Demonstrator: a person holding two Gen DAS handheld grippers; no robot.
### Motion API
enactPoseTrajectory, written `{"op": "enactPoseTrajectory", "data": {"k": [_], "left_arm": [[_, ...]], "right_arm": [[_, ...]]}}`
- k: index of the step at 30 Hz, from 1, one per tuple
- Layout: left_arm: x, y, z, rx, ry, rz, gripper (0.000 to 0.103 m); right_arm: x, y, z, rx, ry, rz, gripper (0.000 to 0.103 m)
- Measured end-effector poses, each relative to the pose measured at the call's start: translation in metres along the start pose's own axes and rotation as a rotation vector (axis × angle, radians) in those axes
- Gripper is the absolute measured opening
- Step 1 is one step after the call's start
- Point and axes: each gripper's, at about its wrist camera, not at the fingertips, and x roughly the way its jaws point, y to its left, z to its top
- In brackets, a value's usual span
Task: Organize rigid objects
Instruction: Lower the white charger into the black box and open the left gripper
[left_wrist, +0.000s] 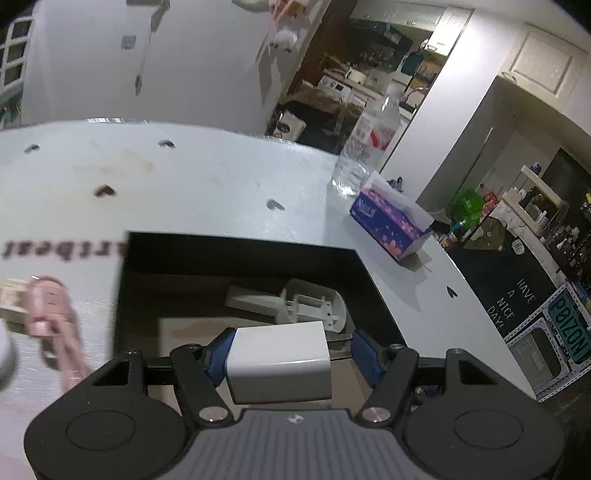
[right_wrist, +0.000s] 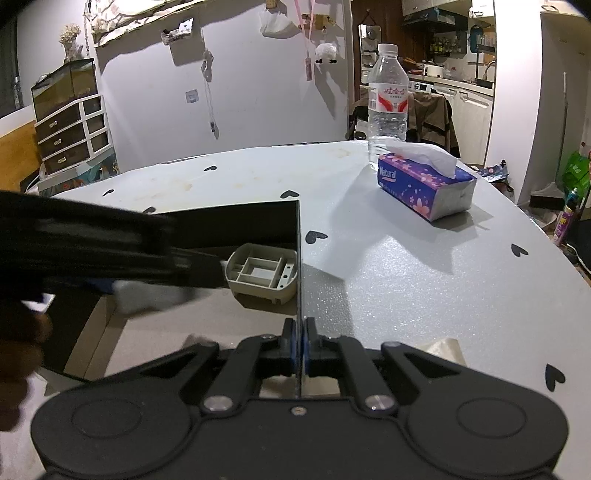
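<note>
Left claw (left_wrist: 291, 356) grips a white block (left_wrist: 279, 363) over the black box (left_wrist: 369, 280) — right claw (right_wrist: 299, 350) pinches its wall.

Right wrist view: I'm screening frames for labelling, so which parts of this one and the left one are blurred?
Right wrist view: the left gripper crossing at left is smeared, while the tissue box is sharp. Left wrist view: the pink object at left is streaked, and the held white block stays crisp.
</note>
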Motion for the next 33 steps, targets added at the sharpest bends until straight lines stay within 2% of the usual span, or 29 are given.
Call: {"op": "enactPoseTrajectory", "data": {"k": [5,11,13,19,33], "left_arm": [[0.031,-0.004,0.002,-0.064,0.051,-0.031,0.067],[0.05,-0.008,0.004,-0.117,0.046,-0.06,0.067],[0.054,-0.008,0.003,-0.131,0.056,-0.074,0.071],[0.048,-0.009,0.003,-0.121,0.062,-0.085,0.079],[0.02,-0.008,-0.001,-0.105,0.056,-0.102,0.086]], "right_arm": [[0.0,-0.001,0.0,0.004,-0.002,0.006,0.005],[0.0,-0.002,0.0,0.006,0.0,0.012,0.005],[0.0,-0.002,0.0,0.006,0.0,0.014,0.005],[0.0,-0.002,0.0,0.005,0.0,0.014,0.005],[0.002,-0.003,-0.001,0.009,0.002,0.019,0.006]]}}
